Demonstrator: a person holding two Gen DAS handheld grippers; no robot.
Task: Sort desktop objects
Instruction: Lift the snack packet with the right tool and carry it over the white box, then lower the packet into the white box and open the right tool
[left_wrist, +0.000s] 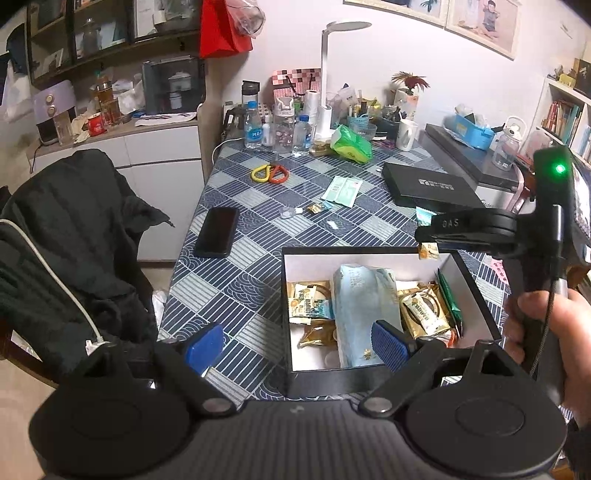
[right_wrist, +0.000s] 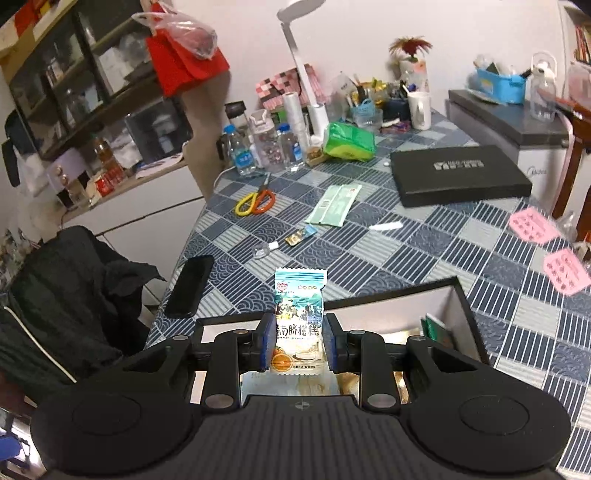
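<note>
Right gripper (right_wrist: 300, 341) is clamped on a snack packet (right_wrist: 300, 321), holding it upright right over the open box (left_wrist: 476, 291), while the left gripper (left_wrist: 295, 345) hangs spread wide and empty at the box's near edge. The grip only catches the packet's sides, so I'd guess it could slip or twist. Letting go too near the far rim might drop it outside onto the table (right_wrist: 424, 254).

Background stuff, all placed off the white desk lamp (left_wrist: 325, 74): a red bag (left_wrist: 223, 31) hung up on the wall to its left, a glass-front cabinet (left_wrist: 103, 33) was further left, a dark jacket (left_wrist: 74, 236) was slumped over a chair way down-left of it, and framed pictures (left_wrist: 461, 18) sat up to its right.
</note>
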